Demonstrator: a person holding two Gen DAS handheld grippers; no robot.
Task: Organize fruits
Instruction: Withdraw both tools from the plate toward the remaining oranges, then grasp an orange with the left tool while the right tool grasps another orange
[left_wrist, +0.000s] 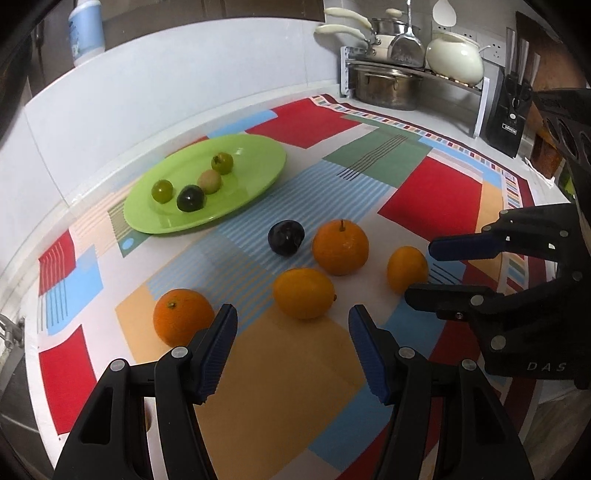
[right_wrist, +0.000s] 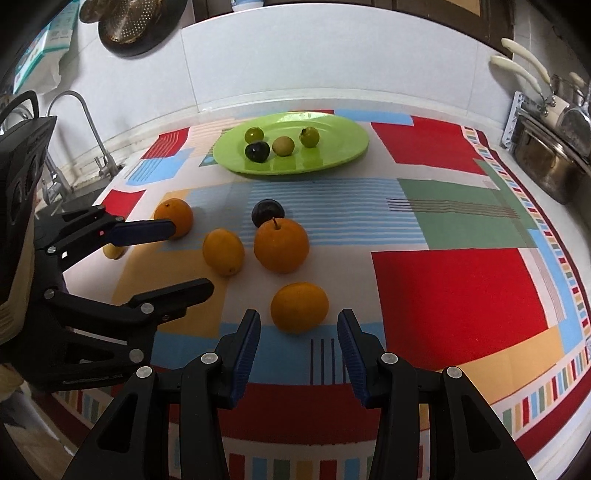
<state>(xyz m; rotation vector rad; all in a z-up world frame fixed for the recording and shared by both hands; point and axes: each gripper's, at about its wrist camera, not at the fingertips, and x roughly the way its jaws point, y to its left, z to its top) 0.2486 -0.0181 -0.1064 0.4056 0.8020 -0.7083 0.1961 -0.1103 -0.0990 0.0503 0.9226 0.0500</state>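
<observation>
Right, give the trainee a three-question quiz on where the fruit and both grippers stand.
1. True or false: the green plate holds four small fruits.
2. How many orange-coloured fruits lie on the cloth? A) two B) four C) six
3. Fill in: the dark plum off the plate lies just behind the stemmed ____.

Key: 1 true. 2 B. 3 orange. Both the left gripper and the right gripper are open and hold nothing.

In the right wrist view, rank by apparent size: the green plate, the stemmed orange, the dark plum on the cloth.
1. green plate, clearly largest though farthest.
2. stemmed orange.
3. dark plum on the cloth, smallest; partly hidden behind the orange and slightly farther.
</observation>
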